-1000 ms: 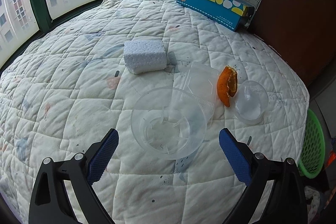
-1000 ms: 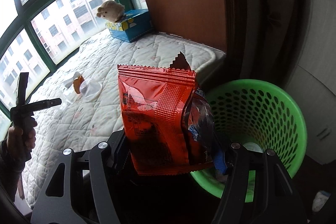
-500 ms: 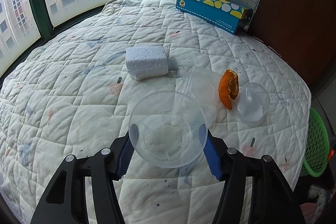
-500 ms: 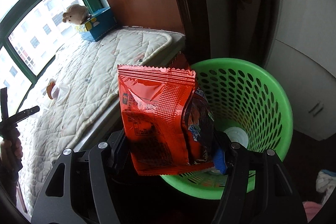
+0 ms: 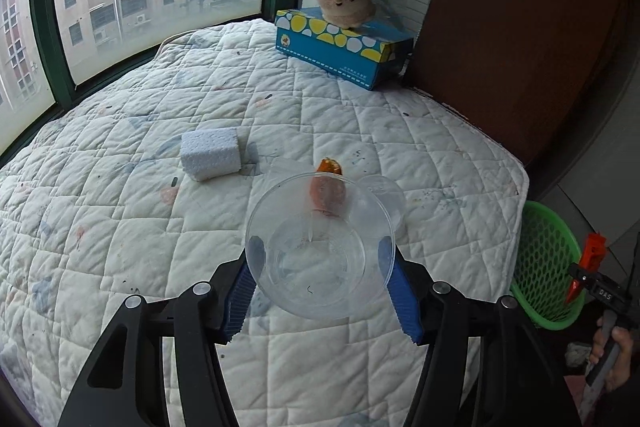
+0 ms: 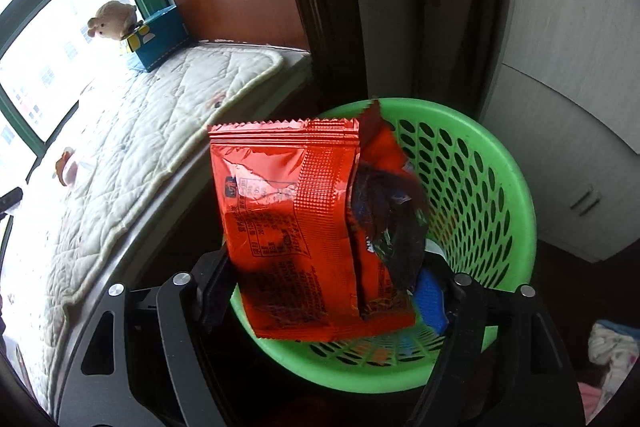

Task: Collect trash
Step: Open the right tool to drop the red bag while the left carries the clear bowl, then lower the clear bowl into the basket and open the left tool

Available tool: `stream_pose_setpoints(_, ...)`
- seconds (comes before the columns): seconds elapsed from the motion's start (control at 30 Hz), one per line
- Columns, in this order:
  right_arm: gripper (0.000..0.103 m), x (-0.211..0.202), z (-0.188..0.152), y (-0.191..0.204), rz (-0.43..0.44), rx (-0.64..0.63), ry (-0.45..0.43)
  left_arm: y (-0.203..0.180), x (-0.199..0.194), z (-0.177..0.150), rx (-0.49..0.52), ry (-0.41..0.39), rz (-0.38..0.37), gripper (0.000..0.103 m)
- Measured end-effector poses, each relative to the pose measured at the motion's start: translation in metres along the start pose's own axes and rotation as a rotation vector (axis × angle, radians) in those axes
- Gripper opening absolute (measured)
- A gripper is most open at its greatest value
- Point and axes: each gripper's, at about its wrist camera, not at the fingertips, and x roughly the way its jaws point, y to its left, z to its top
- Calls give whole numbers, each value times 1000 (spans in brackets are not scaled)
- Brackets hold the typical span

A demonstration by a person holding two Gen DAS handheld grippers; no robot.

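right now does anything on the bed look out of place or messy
Yes: an orange peel lies straight on the white quilt, beside clear plastic lids. The red snack bag over the green basket is torn open at its top.

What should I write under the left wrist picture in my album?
Left gripper grips a clear plastic bowl above the quilted mattress.

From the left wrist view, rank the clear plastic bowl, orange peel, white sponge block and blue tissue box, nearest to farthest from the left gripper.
1. Clear plastic bowl: gripped in the left gripper.
2. Orange peel: just beyond the bowl, partly seen through it.
3. White sponge block: farther, to the left on the quilt.
4. Blue tissue box: far end, by the window.
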Motion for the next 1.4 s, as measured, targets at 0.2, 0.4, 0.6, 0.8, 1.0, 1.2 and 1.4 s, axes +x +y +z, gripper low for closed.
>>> stream_pose_setpoints(0.2, 86, -5, 2, -14, -16, 4, -31, -52, 1, 9, 53, 7, -85, 58)
stream_pose_setpoints(0.4, 86, -15, 2, -30, -6, 27, -55, -114, 13, 13, 134, 28, -158, 58)
stream_pose_setpoints(0.6, 86, -34, -6, -48, 13, 67, -78, -180, 32, 10, 221, 68, -230, 58)
stream_pose_setpoints(0.8, 86, -53, -18, -67, 10, 97, -105, -237, 58, -1, 278, 132, -276, 58)
stream_pose_setpoints(1.0, 86, -65, -27, -83, 16, 133, -122, -280, 78, -12, 314, 184, -307, 58)
stream_pose_setpoints(1.2, 86, -70, -34, -93, 16, 148, -127, -308, 95, -23, 348, 229, -316, 58)
stream_pose_setpoints(1.4, 86, -72, -39, -98, 22, 164, -125, -325, 104, -34, 355, 256, -337, 78)
